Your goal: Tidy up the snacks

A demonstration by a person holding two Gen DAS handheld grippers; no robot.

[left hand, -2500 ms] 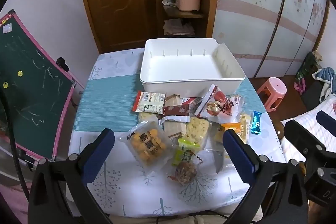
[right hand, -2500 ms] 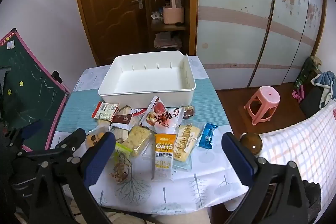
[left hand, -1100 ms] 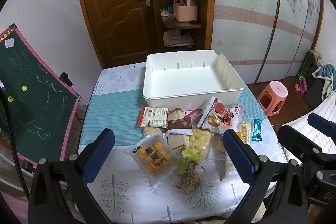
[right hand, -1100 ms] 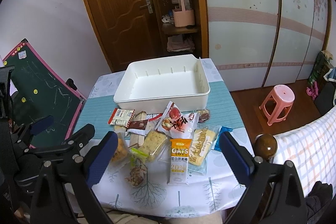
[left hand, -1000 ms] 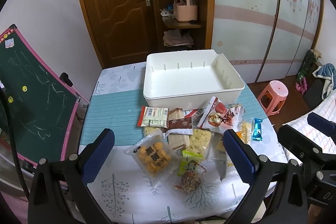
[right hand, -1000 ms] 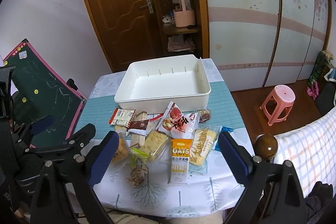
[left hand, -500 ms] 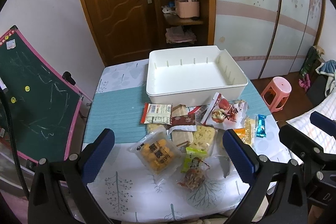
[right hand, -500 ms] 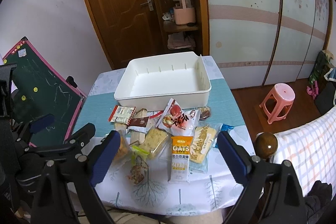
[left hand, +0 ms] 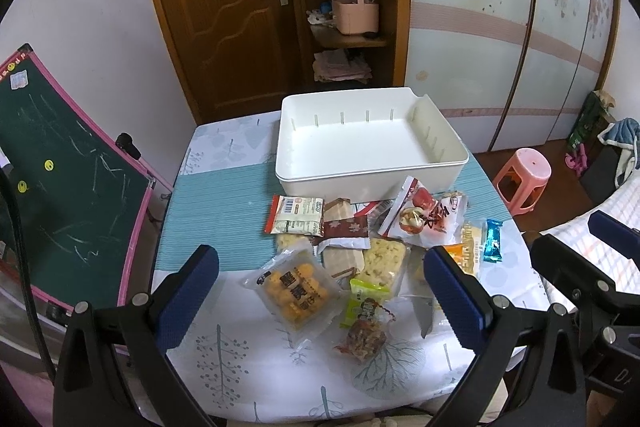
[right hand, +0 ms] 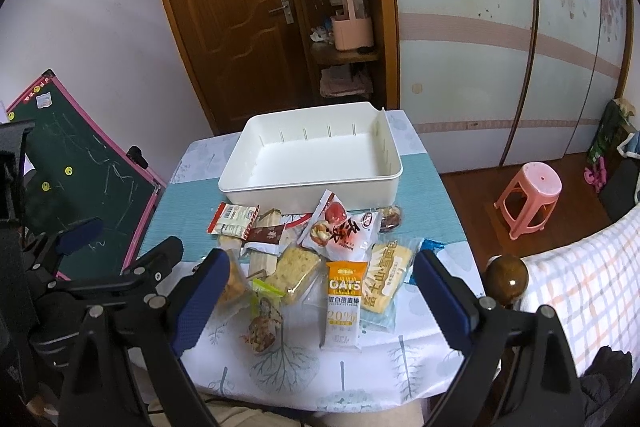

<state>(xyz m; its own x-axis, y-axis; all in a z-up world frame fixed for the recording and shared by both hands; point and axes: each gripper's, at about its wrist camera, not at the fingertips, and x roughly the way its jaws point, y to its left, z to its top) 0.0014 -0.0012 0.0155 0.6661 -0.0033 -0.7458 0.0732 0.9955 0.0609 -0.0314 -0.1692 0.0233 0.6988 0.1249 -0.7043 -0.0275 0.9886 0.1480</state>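
An empty white bin point(left hand: 452, 169) point(right hand: 280, 189) stands at the far side of the table. In front of it lie several snack packs: a clear bag of yellow puffs point(left hand: 294, 291), a red-and-white bag point(left hand: 420, 221) point(right hand: 340, 229), an orange OATS bar point(right hand: 344, 303), a yellow cake pack point(right hand: 386, 273), a blue bar point(left hand: 492, 241) and a green-topped nut pack point(left hand: 366, 319) point(right hand: 262, 315). My left gripper point(left hand: 320, 291) hovers open above the near snacks, holding nothing. My right gripper point(right hand: 320, 295) is open too, above the OATS bar, and also shows in the left wrist view point(left hand: 592, 263).
The table point(left hand: 224, 347) has a teal runner and a white tree-print cloth. A green chalkboard point(left hand: 60, 179) leans at the left. A pink stool point(left hand: 522, 179), a bed with a checked cover point(right hand: 580, 283) and a wooden bedpost knob point(right hand: 506, 281) are on the right. A door and shelves are behind.
Both grippers have risen and drawn back a little, so the table and bin look smaller and lower in view. No snack has moved and nothing was picked up.
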